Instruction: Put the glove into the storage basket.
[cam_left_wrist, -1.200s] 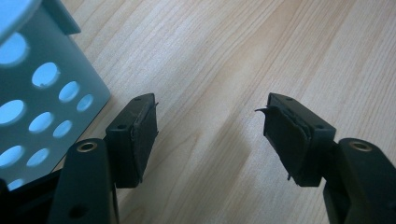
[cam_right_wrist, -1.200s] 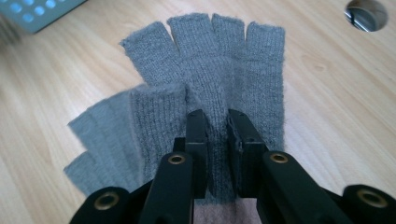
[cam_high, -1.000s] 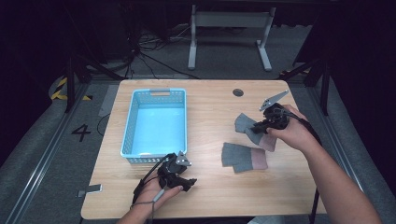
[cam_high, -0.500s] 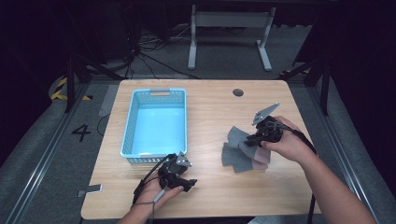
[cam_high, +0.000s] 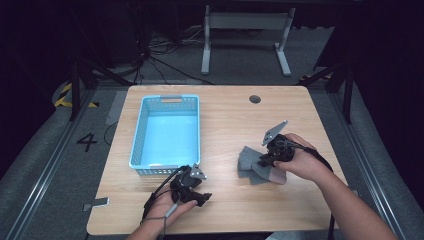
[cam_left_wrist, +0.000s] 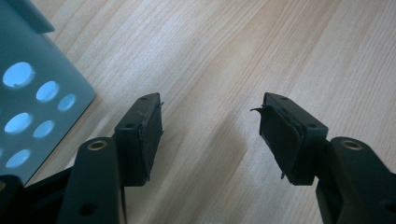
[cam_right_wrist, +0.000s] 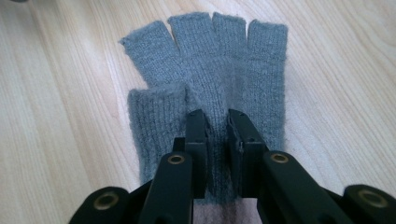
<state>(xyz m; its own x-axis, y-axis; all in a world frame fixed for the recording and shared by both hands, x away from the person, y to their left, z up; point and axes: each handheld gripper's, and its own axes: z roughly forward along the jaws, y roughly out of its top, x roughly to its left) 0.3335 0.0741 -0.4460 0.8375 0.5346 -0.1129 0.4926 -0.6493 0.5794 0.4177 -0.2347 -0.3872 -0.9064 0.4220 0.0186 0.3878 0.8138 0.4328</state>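
A grey knitted fingerless glove (cam_right_wrist: 210, 70) lies spread on the wooden table (cam_high: 225, 120), its finger ends pointing away from my right gripper (cam_right_wrist: 218, 121). That gripper is shut, pinching a fold of the glove near its palm. In the high view the glove (cam_high: 248, 165) sits right of centre with the right gripper (cam_high: 263, 161) at its right side. A pinkish piece of cloth (cam_high: 278, 177) shows under the glove's near end. My left gripper (cam_high: 202, 196) rests near the table's front edge, open with nothing between its jaws (cam_left_wrist: 210, 121).
A light blue perforated basket (cam_high: 167, 100) stands on the table's left half; its corner (cam_left_wrist: 28, 93) is just left of the left gripper. A round cable hole (cam_high: 255, 99) is at the back. Bare wood runs between the basket and the glove.
The right gripper has carried the glove from the table's right side toward the near left and lowered it flat over the pinkish cloth. The left gripper has stayed put.
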